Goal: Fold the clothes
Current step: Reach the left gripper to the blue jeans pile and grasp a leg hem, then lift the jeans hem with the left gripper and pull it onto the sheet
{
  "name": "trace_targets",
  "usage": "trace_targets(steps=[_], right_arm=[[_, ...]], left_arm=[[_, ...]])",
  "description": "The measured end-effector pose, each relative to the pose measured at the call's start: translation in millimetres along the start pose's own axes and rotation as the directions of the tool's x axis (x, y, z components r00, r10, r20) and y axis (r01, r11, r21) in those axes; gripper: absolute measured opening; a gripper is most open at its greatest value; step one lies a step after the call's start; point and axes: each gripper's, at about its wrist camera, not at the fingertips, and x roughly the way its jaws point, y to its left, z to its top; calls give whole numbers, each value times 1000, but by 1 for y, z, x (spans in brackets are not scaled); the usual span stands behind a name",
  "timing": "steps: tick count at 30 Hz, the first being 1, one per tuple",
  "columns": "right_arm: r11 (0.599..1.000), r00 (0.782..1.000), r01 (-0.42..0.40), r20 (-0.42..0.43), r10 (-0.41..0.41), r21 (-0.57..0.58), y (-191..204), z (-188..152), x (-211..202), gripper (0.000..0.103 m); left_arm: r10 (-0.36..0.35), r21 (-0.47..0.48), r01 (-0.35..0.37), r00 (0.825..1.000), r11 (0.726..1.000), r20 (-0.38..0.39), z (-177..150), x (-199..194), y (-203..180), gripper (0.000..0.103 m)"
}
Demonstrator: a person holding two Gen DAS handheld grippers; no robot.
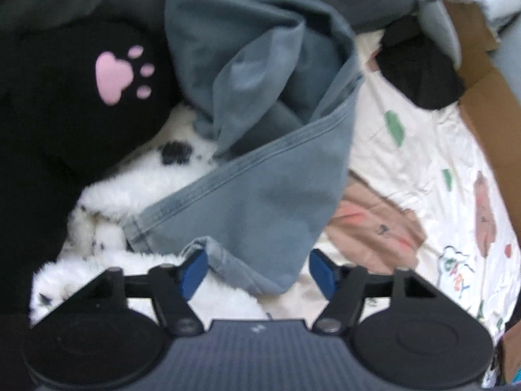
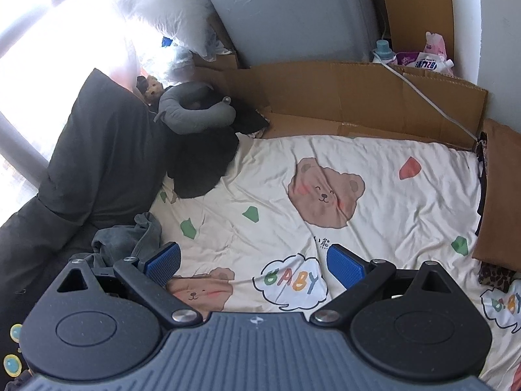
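Cartoon-bear bedsheet (image 2: 374, 163) lies bare at frame centre as the left gripper (image 1: 257, 272), fingers part-open, straddles a crumpled blue-grey garment's (image 1: 260, 169) lower corner, seemingly about to pinch it, while the right gripper (image 2: 254, 264) hovers wide open, empty.

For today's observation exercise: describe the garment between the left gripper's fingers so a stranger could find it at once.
Start at the cream bear-print bedsheet. On its left lies a fluffy white spotted blanket; draped over that is the blue-grey garment. Unlike the black paw-print plush beside it, it is smooth with a stitched hem.
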Motion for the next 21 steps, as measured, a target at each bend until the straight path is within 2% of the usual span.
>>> trace_targets(steps=[5,8,10,15,17,19,20,21], right_arm=[[1000,1000,6,-1,-6,2,2,2,5,98],[1000,1000,14,6,-14,4,2,2,7,98],[1000,1000,23,7,-23,8,1,4,8,98],[999,999,44,12,-44,12,-3,4,9,98],[999,999,50,16,-50,10,-3,5,9,98],[999,998,52,19,-52,6,-3,4,9,98],[999,998,52,20,-52,5,-2,4,9,98],[999,998,52,21,-52,4,-2,4,9,98]], left_arm=[[61,-57,-63,997,996,-36,3,17,10,67],[52,-119,-57,998,991,-38,7,28,18,66],[42,-143,-49,998,989,-53,9,39,20,59],[23,-214,-39,997,976,-79,11,57,27,52],[17,-226,-36,996,974,-87,11,60,27,47],[10,-235,-32,995,971,-94,10,63,27,30],[14,-229,-35,996,973,-93,10,62,26,25],[12,-225,-32,996,974,-91,10,61,24,13]])
